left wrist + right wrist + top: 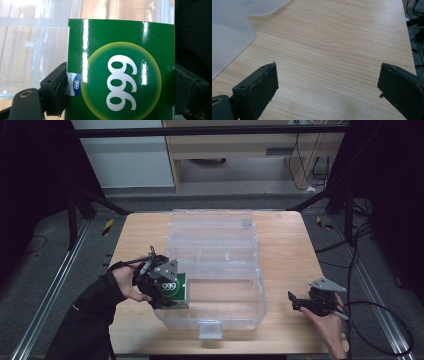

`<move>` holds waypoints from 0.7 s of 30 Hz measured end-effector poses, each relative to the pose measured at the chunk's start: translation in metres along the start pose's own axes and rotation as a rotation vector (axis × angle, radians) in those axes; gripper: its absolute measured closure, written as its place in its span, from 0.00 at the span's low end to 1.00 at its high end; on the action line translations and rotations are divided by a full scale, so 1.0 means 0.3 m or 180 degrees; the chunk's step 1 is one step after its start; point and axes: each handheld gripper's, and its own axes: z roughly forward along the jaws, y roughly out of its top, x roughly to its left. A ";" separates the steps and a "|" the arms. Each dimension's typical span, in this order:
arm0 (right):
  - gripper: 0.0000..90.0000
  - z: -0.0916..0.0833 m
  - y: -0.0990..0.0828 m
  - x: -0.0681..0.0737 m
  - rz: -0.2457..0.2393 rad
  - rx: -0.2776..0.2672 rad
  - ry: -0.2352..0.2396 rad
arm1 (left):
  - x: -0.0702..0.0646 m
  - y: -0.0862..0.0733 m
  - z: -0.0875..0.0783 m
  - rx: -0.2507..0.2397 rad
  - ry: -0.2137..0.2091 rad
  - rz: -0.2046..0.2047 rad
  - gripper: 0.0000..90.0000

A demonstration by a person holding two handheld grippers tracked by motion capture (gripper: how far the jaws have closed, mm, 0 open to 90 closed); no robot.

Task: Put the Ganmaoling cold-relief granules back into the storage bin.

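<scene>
Green "999" box point(120, 72) is what we're watching, and it sits clamped between the jaws of our left gripper point(161, 287), held at the left wall of the clear plastic case point(215, 270), right at the near compartment's edge. From the left gripper view we see one black pad pressing the box's left side and the other on its right, with the case's transparent wall just behind it. Whether the box bottom has cleared the rim, we cannot tell.

Over on the other side, our right gripper point(314, 303) hovers with jaws spread wide and nothing between them, above the bare wooden surface point(332, 50), well apart from the box, with a corner of the case near its left.

Now the risks, as we judge them. The carton is glossy, so it could slip or twist in the pads if we tilt the hand. It could catch a corner on the case wall and push the light case across the surface, since nothing steadies it. Squeeze harder and the thin card may crush.
</scene>
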 end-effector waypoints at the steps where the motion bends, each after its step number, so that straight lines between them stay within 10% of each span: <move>1: 0.04 0.000 0.000 0.000 -0.0001 0.0000 0.0001 | 0.000 -0.001 0.002 0.0002 -0.0002 0.0001 0.16; 21: 0.04 0.000 0.000 0.000 -0.0013 -0.0003 -0.0004 | 0.003 -0.014 0.078 0.0039 -0.0083 -0.0035 0.16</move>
